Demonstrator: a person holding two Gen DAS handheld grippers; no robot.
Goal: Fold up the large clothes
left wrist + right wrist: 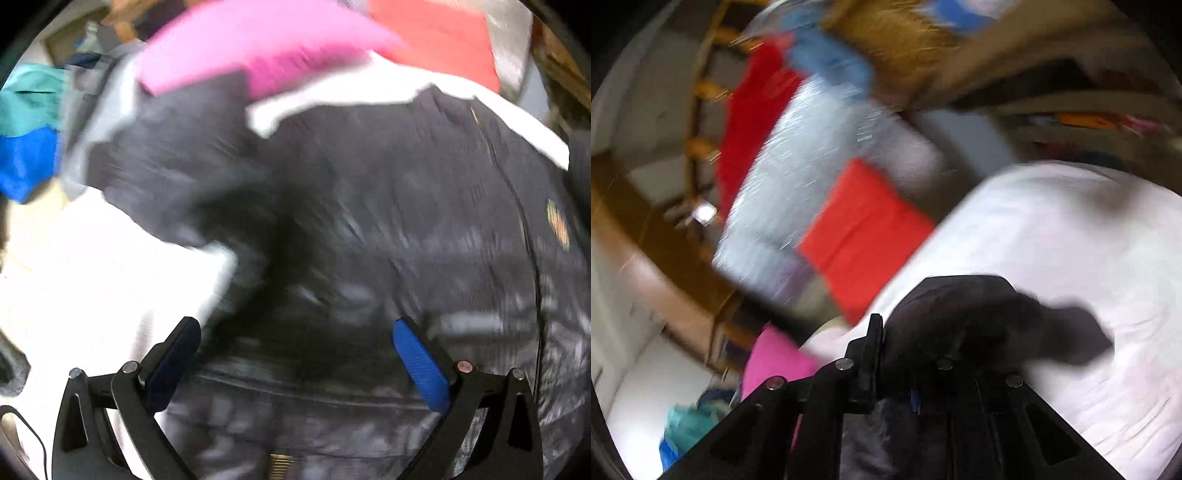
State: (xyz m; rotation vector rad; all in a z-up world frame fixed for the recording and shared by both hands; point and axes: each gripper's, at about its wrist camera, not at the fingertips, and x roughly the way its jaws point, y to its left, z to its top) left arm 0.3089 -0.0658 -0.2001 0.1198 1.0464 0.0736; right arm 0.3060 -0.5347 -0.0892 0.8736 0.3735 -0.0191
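Lifting a fold of the dark jacket (960, 317) off the white bed (1071, 229), the right claw (886, 354) is clamped on it while the left claw (295, 354) hovers apart; next, carry it across.

shiny dark jacket (388, 221), white cloth sheet (92, 266)

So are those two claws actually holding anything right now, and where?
The right gripper is shut on a fold of the dark jacket; which part is too blurred to tell. The left gripper hangs open above it, holding nothing.
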